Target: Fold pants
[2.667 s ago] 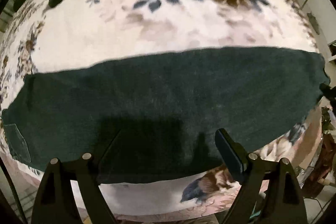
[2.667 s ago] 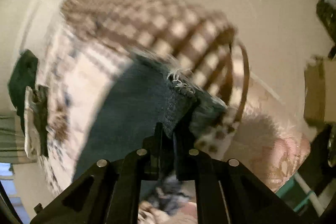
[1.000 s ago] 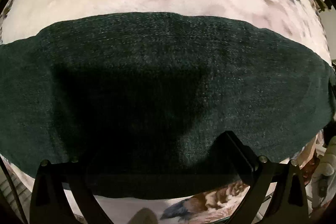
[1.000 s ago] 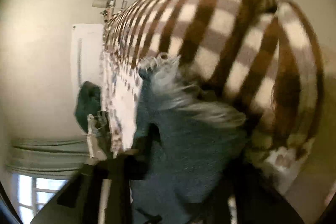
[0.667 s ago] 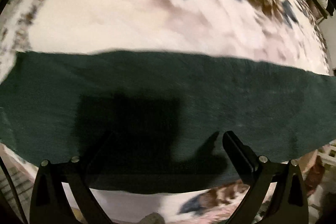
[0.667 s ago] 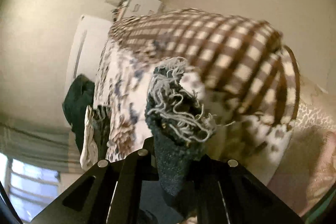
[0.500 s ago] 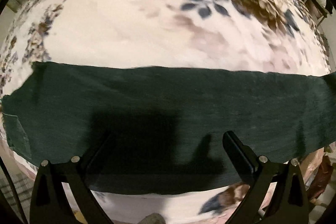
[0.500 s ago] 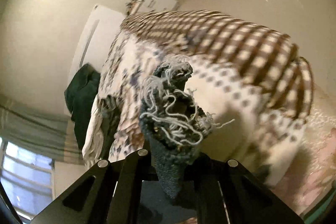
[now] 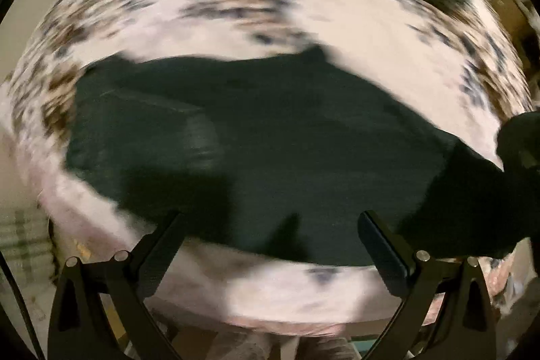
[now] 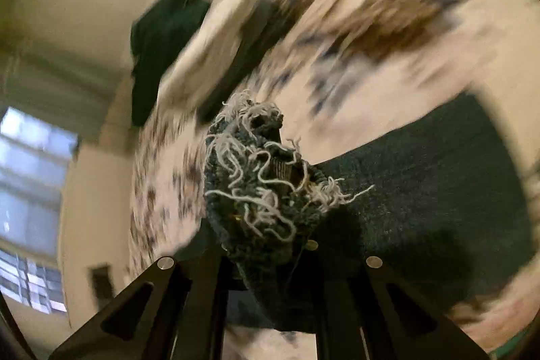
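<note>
Right gripper clamped tight on the frayed hem of the dark pants, which lie lengthwise on the floral bedspread; left gripper hangs over the cloth with its 2 fingers wide apart, nothing between them. To fold well, I judge the hem should travel low and straight toward the far end, edges matched, the free tool pinning the crease (both views are smeared). Left wrist view gives the full garment outline; right wrist view alone shows the pinch, a window, and more dark clothing beyond the bed.
</note>
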Motion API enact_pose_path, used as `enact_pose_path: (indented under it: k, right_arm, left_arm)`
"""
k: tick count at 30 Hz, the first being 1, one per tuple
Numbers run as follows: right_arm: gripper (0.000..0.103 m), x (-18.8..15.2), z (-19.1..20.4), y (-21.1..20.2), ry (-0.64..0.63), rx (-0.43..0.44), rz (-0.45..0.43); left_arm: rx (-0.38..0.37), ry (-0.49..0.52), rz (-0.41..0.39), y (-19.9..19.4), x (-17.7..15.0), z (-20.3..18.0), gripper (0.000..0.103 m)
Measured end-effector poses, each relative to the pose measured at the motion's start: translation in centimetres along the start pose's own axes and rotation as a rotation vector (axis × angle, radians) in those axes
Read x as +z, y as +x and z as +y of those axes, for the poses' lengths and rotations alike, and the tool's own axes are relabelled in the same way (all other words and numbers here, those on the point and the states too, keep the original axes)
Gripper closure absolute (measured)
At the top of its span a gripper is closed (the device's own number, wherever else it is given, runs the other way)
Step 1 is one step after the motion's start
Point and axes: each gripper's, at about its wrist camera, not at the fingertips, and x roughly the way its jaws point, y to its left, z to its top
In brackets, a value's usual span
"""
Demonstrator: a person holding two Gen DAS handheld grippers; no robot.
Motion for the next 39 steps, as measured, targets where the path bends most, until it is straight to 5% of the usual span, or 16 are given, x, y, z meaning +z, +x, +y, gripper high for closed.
enact_pose_path:
  k: [6, 9, 11, 13, 16, 20, 24, 27, 29, 31, 34, 36, 39]
  right_arm:
    - [0.093, -7.4, 7.0, 11.1, -0.293, -0.157, 0.214]
    - [0.079, -8.2, 7.2, 13.7, -0.318, -0.233, 0.308]
    - [0.033, -7.9, 7.2, 13.5, -0.275, -0.197, 0.380]
    - [0.017, -7.0, 7.1, 11.5, -0.231, -0.114, 0.375]
    - [0.017, -5.4, 6.3, 7.3, -0.163, -0.050, 0.330]
    - [0.017, -3.1, 2.5, 2.5, -0.103, -0.201, 0.261]
    - [0.017, -1.9, -3.1, 0.5, 0.009, -0.321, 0.241]
    - [0.017, -1.0, -7.1, -0.8, 0.095, -0.358, 0.219]
    - [0.017, -0.6, -8.6, -0.9, 0.125, -0.370, 0.205]
    - [0.017, -0.7, -9.0, -0.9, 0.134, -0.380, 0.195]
    - [0.017, -0.6, -9.1, -0.5, 0.126, -0.386, 0.193]
    - [0.017, -0.5, -8.8, 0.3, 0.102, -0.406, 0.204]
    - [0.017, -0.3, -8.5, 1.8, 0.093, -0.437, 0.242]
  left_arm:
    - [0.038, -0.096, 0.002, -0.7, -1.9, 7.9, 0.000]
    - [0.001, -0.133, 0.008, -0.3, -1.4, 9.5, 0.000]
    - [-0.043, -0.149, 0.003, -0.7, -1.2, 9.7, 0.000]
    - [-0.102, -0.156, -0.001, -0.8, -0.5, 9.3, 0.000]
    - [-0.188, -0.140, -0.002, -1.2, 0.1, 7.8, 0.000]
    - [-0.285, -0.066, 0.025, 0.1, 1.1, 3.7, 0.000]
    - [-0.274, 0.053, 0.068, 3.6, 2.4, -1.0, 0.001]
    - [-0.212, 0.169, 0.076, 5.1, 2.5, -4.1, 0.016]
    - [-0.154, 0.253, 0.054, 5.7, 2.2, -5.7, 0.068]
    - [-0.113, 0.282, 0.012, 4.9, 1.7, -5.7, 0.085]
    - [-0.100, 0.254, -0.022, 3.8, 1.1, -3.6, 0.099]
    - [-0.048, 0.210, 0.019, 5.5, 0.9, -1.6, 0.099]
    - [-0.139, 0.110, 0.064, 6.3, 1.4, 0.5, 0.096]
